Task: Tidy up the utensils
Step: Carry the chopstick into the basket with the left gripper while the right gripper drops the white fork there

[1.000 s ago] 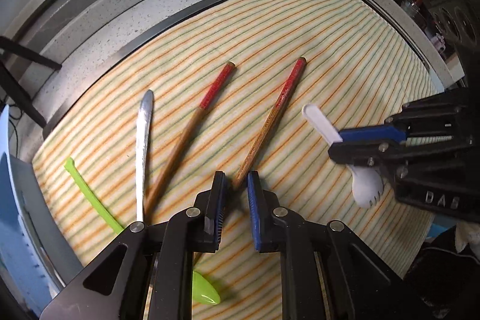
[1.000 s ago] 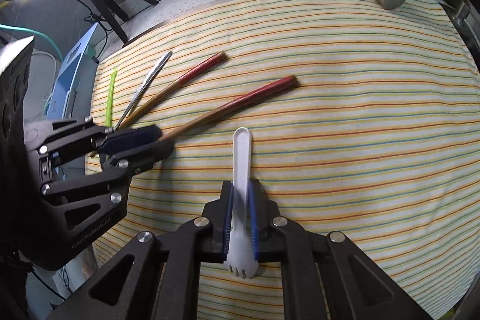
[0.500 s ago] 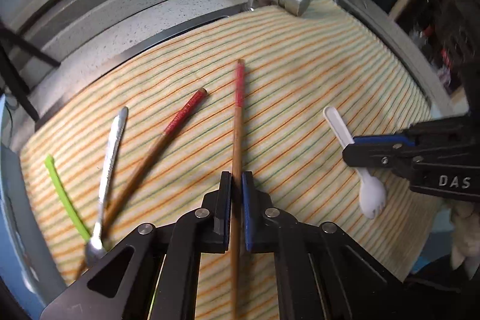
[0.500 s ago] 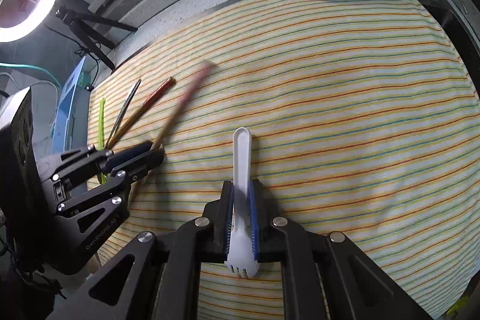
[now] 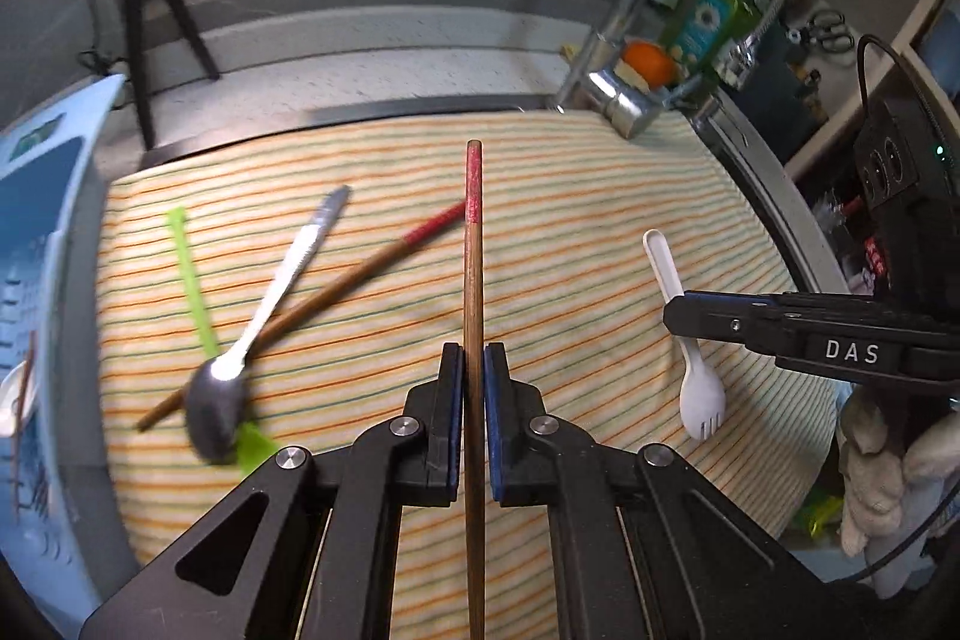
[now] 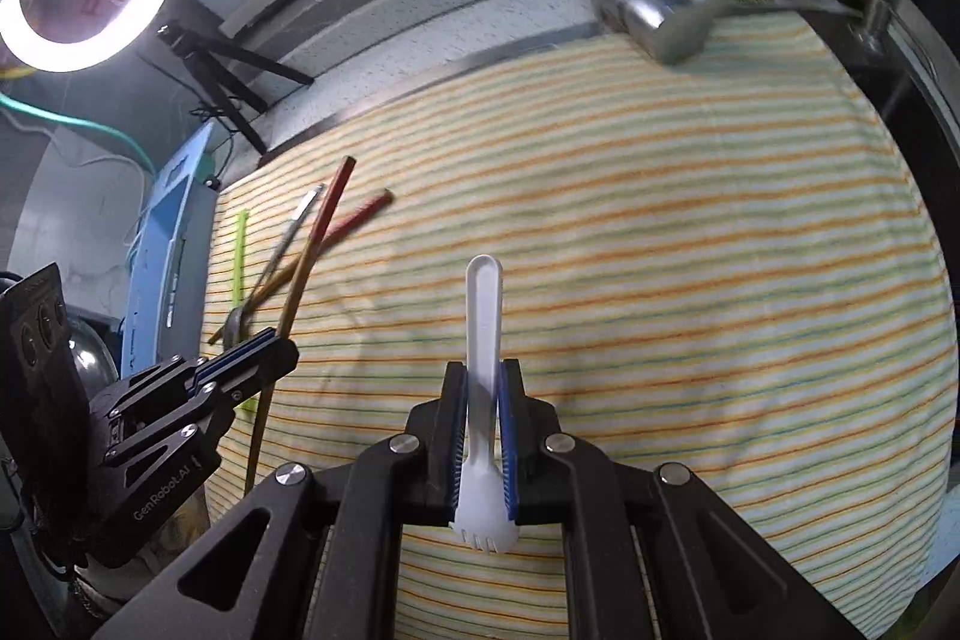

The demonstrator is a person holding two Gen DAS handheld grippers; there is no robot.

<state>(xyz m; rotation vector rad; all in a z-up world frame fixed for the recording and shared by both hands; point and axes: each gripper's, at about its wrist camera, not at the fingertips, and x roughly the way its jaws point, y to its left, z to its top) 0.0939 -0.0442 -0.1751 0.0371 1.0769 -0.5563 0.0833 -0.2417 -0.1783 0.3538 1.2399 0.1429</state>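
Left tongs [image 5: 474, 370]: pinching a red-tipped brown wooden chopstick [image 5: 473, 280], which points straight ahead, lifted off the striped cloth [image 5: 570, 196].
Right tongs [image 6: 482, 400]: clamped on a white plastic spork [image 6: 483, 316], handle forward.
Left of left tongs: second red-tipped chopstick [image 5: 360, 274], steel spoon [image 5: 270, 304], green plastic utensil [image 5: 192, 280] on the cloth.

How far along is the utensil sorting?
Done: nothing clearly sorted; the blue rack contents are unclear. In hand: left hand-held gripper holds one chopstick, right hand-held gripper holds the white spork. Left on the striped cloth: second chopstick, metal spoon, green utensil.
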